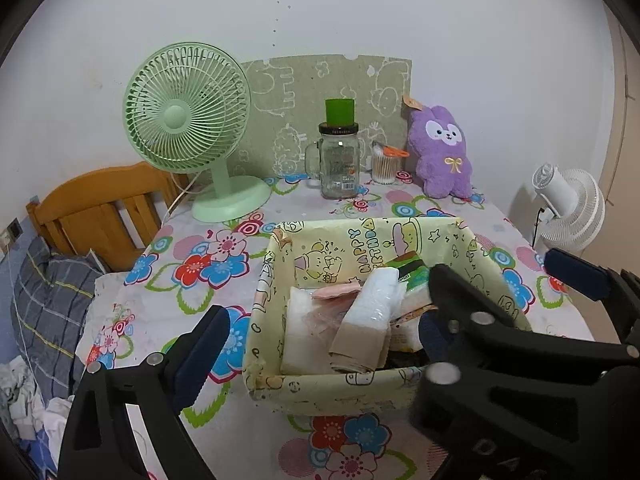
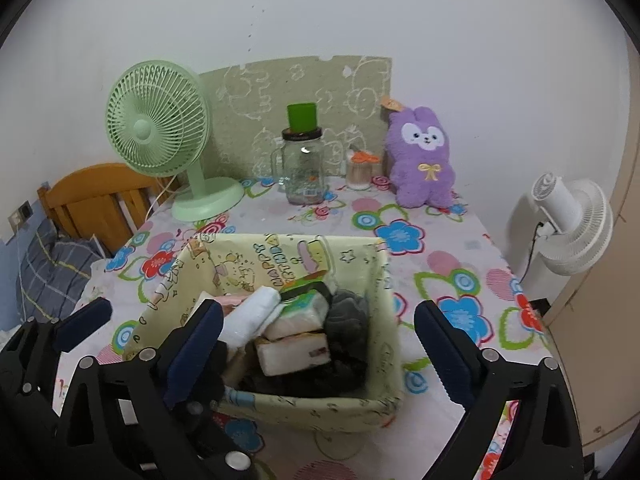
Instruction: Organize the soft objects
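A pale yellow fabric basket (image 1: 332, 396) (image 2: 304, 404) printed "Happy Birthday" stands on the flowered tablecloth. It holds white wrapped packs (image 1: 376, 304), tissue packs (image 2: 300, 316), something pink and a dark grey fluffy thing (image 2: 348, 332). My left gripper (image 1: 316, 336) (image 2: 148, 340) hangs open over the basket's left half, its left finger outside the wall. My right gripper (image 2: 320, 336) (image 1: 508, 280) is open over the right half, its right finger outside the wall. Neither holds anything. A purple plush bunny (image 1: 440, 152) (image 2: 420, 160) sits upright at the table's back right.
At the back stand a green desk fan (image 1: 188, 120) (image 2: 156, 136), a glass mug jar (image 1: 340, 164) (image 2: 302, 168) topped by a green cup, and a cotton-swab tub (image 1: 386, 164). A white fan (image 2: 568, 224) stands off the table's right edge. A wooden headboard (image 1: 96, 208) and bedding lie left.
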Demonstrator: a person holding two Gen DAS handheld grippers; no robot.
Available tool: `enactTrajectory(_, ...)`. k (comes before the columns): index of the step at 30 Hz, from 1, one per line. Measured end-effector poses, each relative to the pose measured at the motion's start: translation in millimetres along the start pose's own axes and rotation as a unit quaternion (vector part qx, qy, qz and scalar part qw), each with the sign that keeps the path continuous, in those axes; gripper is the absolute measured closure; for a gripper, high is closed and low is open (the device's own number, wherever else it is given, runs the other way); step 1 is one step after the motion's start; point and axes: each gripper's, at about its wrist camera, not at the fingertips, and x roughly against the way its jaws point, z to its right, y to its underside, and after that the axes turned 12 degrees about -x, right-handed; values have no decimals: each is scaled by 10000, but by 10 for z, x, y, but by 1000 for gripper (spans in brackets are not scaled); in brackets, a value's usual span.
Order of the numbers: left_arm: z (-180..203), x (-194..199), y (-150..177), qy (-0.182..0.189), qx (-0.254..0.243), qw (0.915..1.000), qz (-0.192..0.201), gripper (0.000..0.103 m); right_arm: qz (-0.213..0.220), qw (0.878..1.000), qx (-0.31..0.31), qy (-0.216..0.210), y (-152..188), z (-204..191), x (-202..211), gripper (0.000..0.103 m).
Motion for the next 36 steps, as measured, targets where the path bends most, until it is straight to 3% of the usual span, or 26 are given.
enactTrajectory(13, -11, 340, 43, 39, 46, 9997, 234, 6, 313, 9992, -209, 95, 29, 238, 436, 4)
enactTrajectory(36, -237, 1248, 335, -422, 151, 9952, 873, 0, 1093, 9938, -217, 24, 261, 388, 1465, 3)
